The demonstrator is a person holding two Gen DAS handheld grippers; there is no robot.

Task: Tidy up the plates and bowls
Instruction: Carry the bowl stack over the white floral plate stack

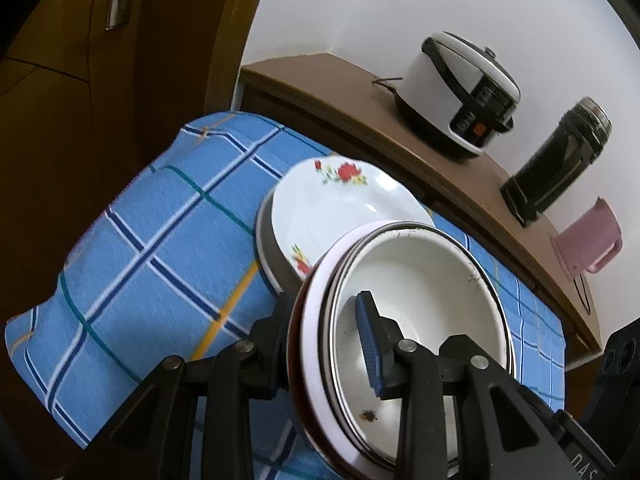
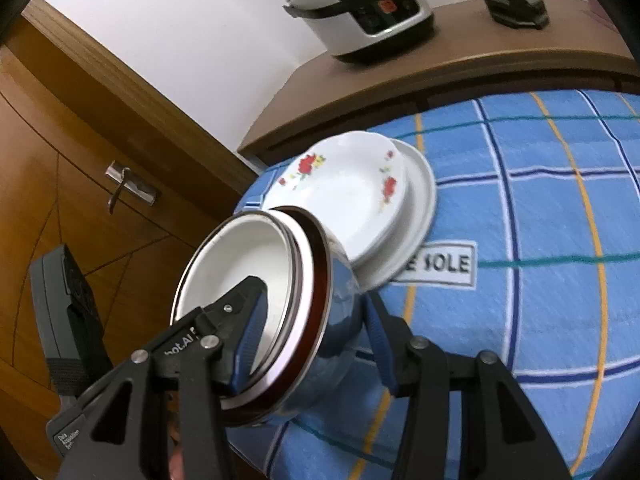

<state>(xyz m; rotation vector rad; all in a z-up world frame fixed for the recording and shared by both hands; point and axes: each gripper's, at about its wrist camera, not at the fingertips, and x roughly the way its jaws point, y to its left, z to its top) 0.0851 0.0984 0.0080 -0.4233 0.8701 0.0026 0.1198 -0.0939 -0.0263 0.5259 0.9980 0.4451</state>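
The stack of nested bowls (image 1: 404, 320) was held from two sides above the blue checked cloth (image 1: 160, 248) that covered the surface. The left gripper (image 1: 324, 344) was clamped on the near wall of the stack, one blue-padded finger (image 1: 370, 350) inside the top white bowl and the other outside against the rim. The right gripper (image 2: 316, 344) gripped the opposite wall of the same stack (image 2: 256, 304) in the same way, one finger (image 2: 250, 336) inside the bowl and the other against its shiny outer side. Both grippers stood partly closed, pressing on the bowl wall.

Just beyond the stack lay the flowered plate (image 1: 340, 208), resting on a larger plain plate (image 2: 420, 200) on the cloth. The stack overlapped the near edge of the flowered plate in both views; whether they touched could not be told. Farther behind the plates, on a brown cabinet top (image 1: 360, 120), stood a rice cooker (image 1: 460, 92), a dark flask (image 1: 560, 160) and a pink jug (image 1: 588, 244).
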